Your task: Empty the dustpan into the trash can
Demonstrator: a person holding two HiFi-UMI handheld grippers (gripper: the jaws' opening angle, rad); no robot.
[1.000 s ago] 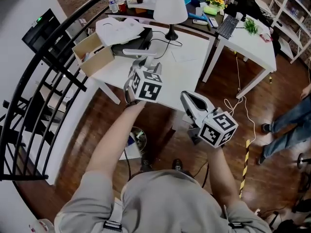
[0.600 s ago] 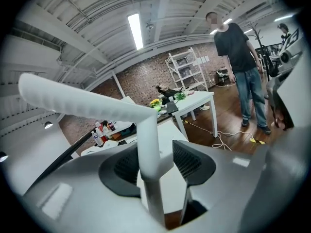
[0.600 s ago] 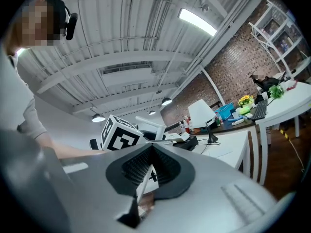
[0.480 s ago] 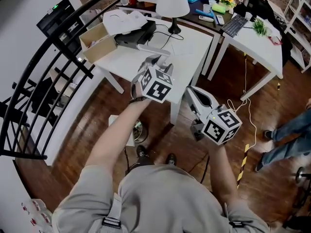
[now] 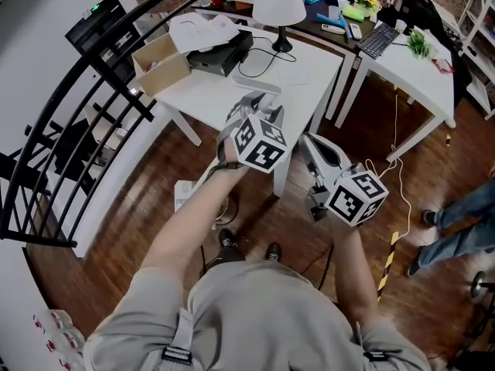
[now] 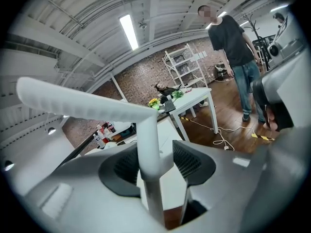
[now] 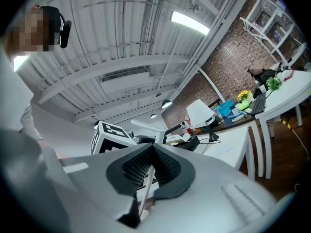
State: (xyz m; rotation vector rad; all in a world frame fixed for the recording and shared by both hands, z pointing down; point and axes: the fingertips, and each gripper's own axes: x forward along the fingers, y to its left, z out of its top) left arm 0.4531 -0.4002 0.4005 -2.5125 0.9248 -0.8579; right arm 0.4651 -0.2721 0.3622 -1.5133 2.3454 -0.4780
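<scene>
Left gripper is clamping the upright dustpan handle, right gripper is pinching a thin rod, bin seemingly lying below, nearer the left.

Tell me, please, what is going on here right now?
A person stands by a white table, holding a two-jaw gripper in each hand. The left gripper is clamped on an angled white plastic handle; the right gripper pinches a thin white rod. Both are held out in front, near the table's edge.
</scene>
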